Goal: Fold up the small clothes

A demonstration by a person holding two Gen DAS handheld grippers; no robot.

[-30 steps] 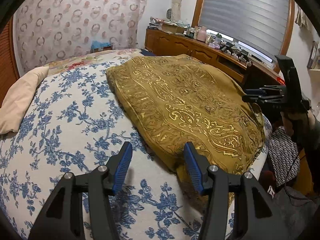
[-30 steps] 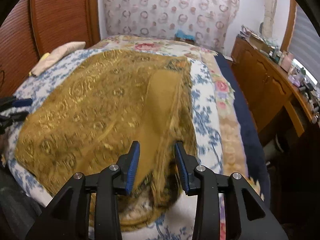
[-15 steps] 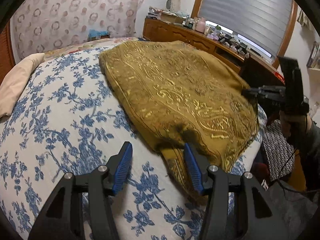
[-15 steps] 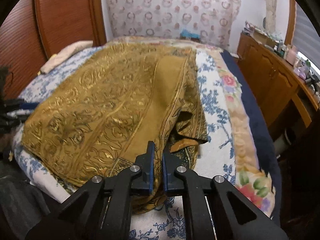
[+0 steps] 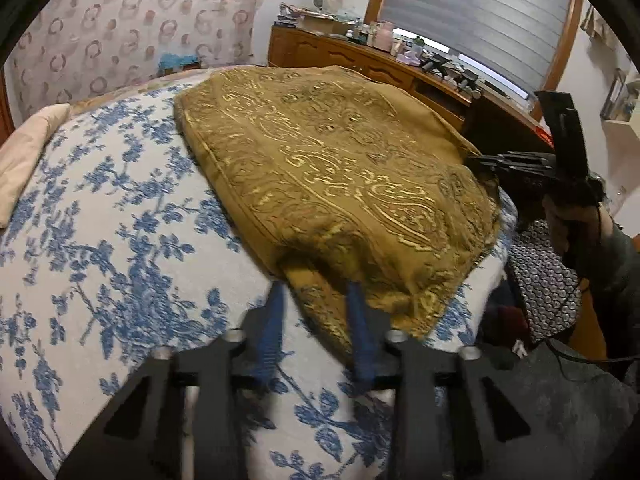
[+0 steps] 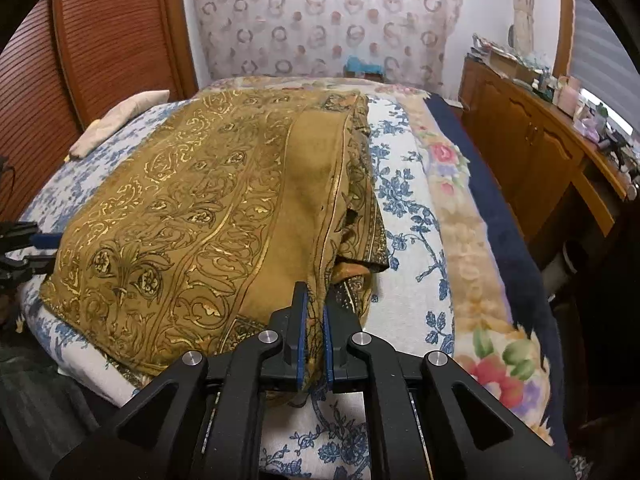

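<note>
A mustard-gold cloth with a gold scroll pattern [image 5: 340,176] lies folded on the bed. In the left wrist view its near corner sits between the blue pads of my left gripper [image 5: 314,300], whose jaws are closing; they are blurred and a gap still shows beside the fabric. In the right wrist view my right gripper [image 6: 315,308] is shut on the cloth's [image 6: 192,216] plain folded edge at the near right corner. The right gripper [image 5: 488,164] also shows at the cloth's far corner in the left wrist view, held by a hand [image 5: 568,216].
The bed has a white cover with blue flowers [image 5: 100,240], and a floral blanket with a navy border [image 6: 472,240] along its right side. A cream pillow [image 5: 24,160] lies at the head. A cluttered wooden cabinet [image 6: 532,152] runs beside the bed.
The right gripper closed on the cloth's folded edge. The left gripper moved forward onto the cloth's near corner and its jaws have narrowed around it.
</note>
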